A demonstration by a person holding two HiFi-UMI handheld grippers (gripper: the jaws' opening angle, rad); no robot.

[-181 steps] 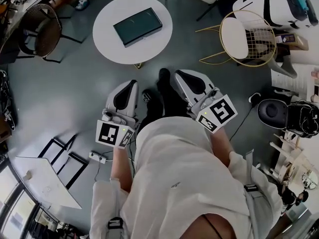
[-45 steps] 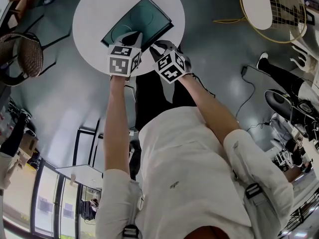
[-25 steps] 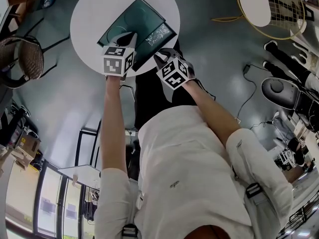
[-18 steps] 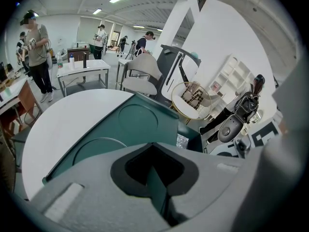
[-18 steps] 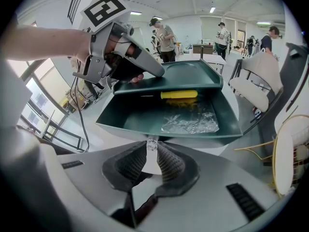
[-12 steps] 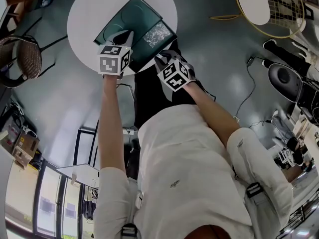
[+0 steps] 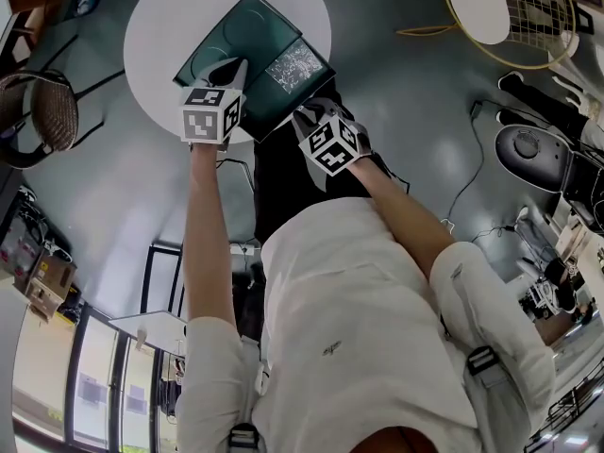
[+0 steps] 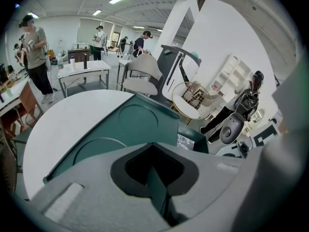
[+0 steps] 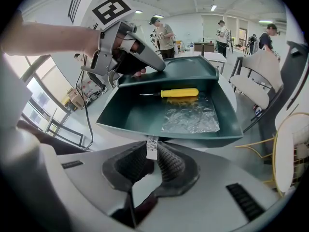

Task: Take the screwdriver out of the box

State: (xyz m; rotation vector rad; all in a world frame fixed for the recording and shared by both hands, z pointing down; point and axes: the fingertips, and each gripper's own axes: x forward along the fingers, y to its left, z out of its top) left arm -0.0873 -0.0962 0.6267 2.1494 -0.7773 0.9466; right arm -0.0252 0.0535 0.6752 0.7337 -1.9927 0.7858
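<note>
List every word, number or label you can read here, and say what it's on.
None can be read.
Marker cubes: black-and-white square patterns only, no letters.
White tab pinched in the right claw: any print is too small to read.
The box and screwdriver: no lettering visible.
</note>
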